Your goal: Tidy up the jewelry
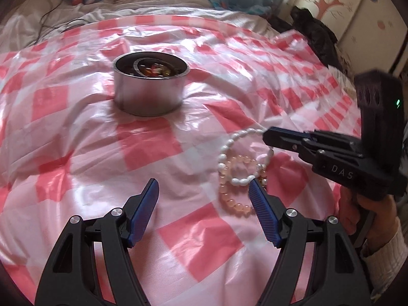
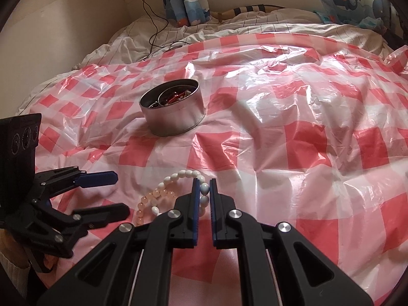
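Right wrist view shows the right gripper [image 2: 204, 184] clamped on the white bead bracelet [image 2: 178, 176], which lies near on the pink checked plastic sheet [image 2: 293, 140] over a peach bead bracelet [image 2: 153, 199]. At left, the left gripper [image 1: 204, 186] stands wide apart and holds nothing. A metal tin [image 2: 173, 112] of jewelry sits farther off.

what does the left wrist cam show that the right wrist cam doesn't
Only the left wrist view: the right gripper from the side, shut on the white bracelet, and the hand holding it. Only the right wrist view: white beads between the right gripper's pads, the open left gripper from the side, and a cable on the bedding. Both: the tin with jewelry inside, the pink bracelet and the checked sheet.
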